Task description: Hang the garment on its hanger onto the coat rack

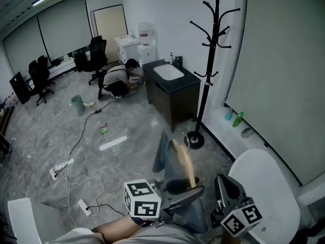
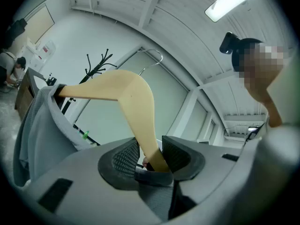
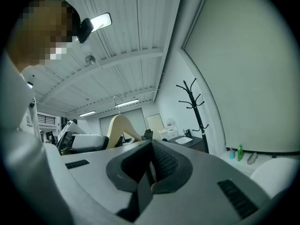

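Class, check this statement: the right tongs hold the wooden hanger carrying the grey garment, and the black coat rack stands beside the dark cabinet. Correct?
No. The left tongs hold the wooden hanger, as the left gripper view shows. The garment, coat rack and cabinet are as stated.

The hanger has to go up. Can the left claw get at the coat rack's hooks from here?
Probably not yet. The left claw, shut on the wooden hanger, is held low, while the coat rack stands farther off beside the black cabinet. The floor between looks passable, so stepping closer should do.
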Action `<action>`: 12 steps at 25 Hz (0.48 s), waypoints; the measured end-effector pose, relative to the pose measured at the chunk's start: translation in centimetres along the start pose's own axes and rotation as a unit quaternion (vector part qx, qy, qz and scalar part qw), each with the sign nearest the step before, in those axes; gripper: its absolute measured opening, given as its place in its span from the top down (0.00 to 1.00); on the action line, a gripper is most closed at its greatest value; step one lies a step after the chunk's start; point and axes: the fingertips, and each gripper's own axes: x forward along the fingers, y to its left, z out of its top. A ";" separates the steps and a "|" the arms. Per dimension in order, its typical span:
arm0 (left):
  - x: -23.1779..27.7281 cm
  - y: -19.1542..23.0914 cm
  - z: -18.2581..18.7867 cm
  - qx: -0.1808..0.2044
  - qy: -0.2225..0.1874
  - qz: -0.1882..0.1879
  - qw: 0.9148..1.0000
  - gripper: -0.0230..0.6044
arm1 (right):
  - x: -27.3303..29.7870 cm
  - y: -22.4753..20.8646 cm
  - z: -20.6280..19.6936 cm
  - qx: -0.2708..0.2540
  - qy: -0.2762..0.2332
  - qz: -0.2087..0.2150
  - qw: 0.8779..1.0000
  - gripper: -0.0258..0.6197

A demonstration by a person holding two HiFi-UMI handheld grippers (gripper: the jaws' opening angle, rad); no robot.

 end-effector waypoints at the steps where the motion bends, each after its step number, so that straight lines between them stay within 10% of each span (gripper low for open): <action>1: 0.0 0.0 0.0 0.000 0.000 0.001 1.000 0.72 | 0.0 0.0 0.0 0.000 0.001 0.001 1.000 0.94; 12: -0.1 0.3 -0.4 -0.003 0.004 0.011 1.000 0.72 | -0.3 0.1 -0.3 0.026 -0.001 0.017 1.000 0.94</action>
